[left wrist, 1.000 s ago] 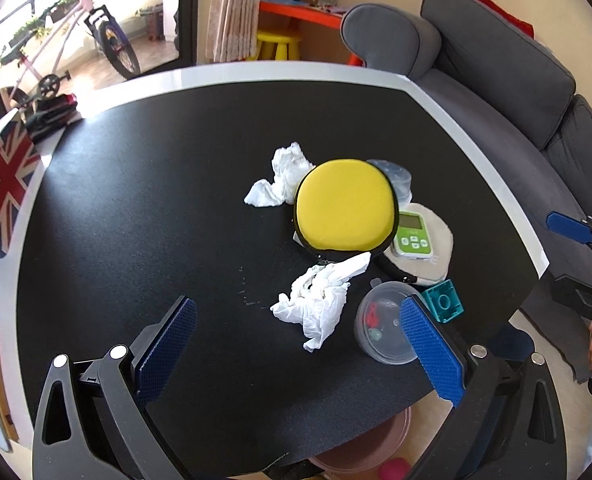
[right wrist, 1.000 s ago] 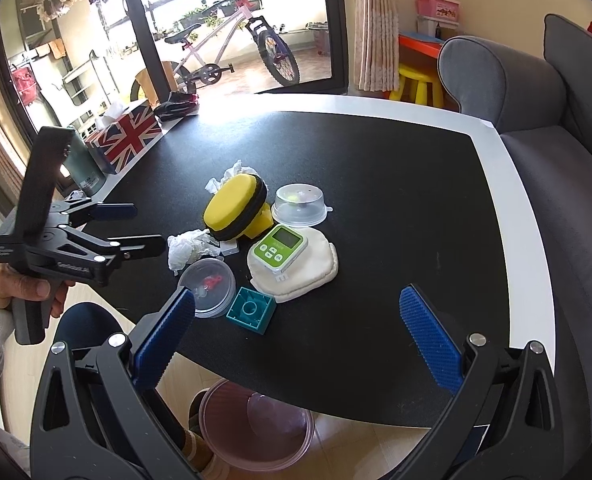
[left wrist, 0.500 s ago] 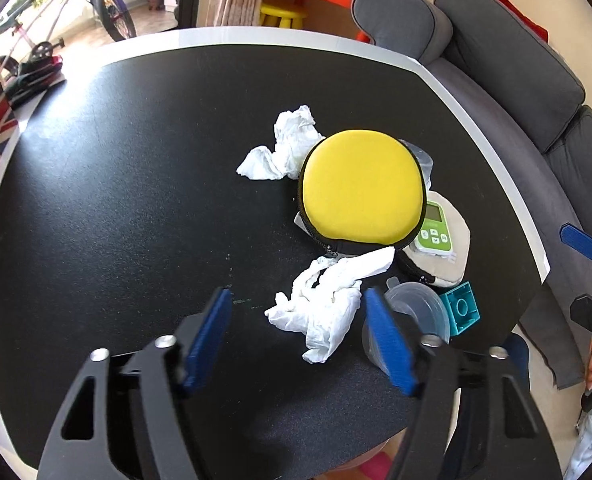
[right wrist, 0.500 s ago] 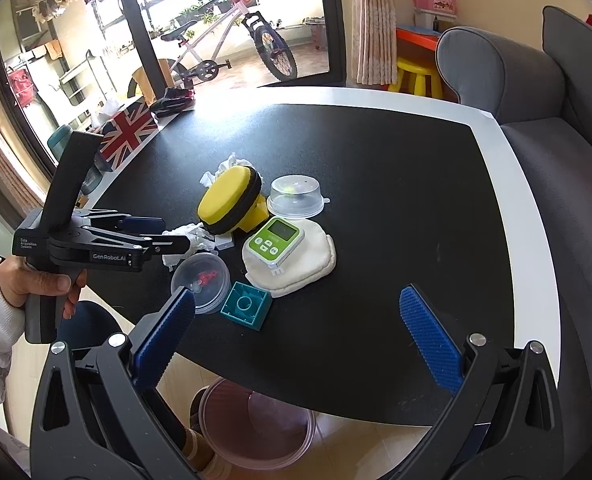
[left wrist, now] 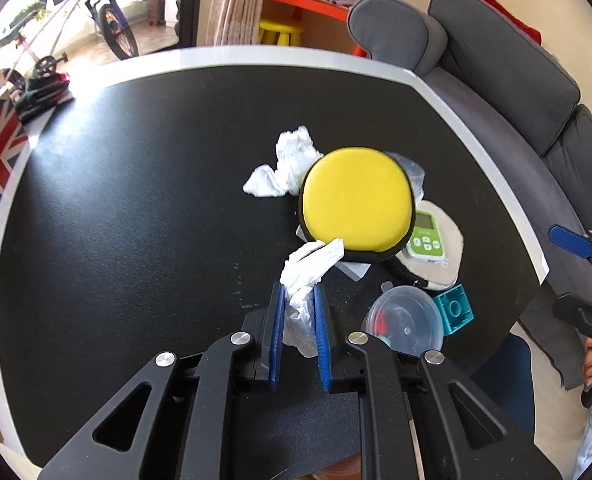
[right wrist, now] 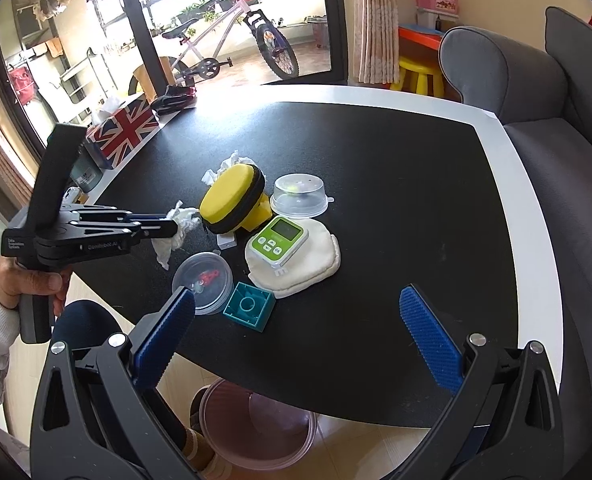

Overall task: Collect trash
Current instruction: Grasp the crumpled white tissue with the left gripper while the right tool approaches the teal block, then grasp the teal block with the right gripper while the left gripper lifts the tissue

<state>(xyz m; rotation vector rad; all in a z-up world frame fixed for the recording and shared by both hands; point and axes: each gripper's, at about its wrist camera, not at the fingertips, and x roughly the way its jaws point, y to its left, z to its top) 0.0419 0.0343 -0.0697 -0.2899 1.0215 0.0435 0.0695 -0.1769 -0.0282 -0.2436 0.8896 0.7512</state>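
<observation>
Fingers (left wrist: 280,332) of the left gripper (left wrist: 299,300) pinch a crumpled white tissue (left wrist: 306,276) at lower centre of the frame, above the black surface (left wrist: 136,220). Right gripper (right wrist: 296,332) fingers are spread wide, holding nothing.

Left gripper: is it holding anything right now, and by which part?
Yes. The left gripper is shut on the crumpled tissue, pinching its near end between the blue pads; the far end sticks out toward the yellow case. The right gripper is open, empty.
</observation>
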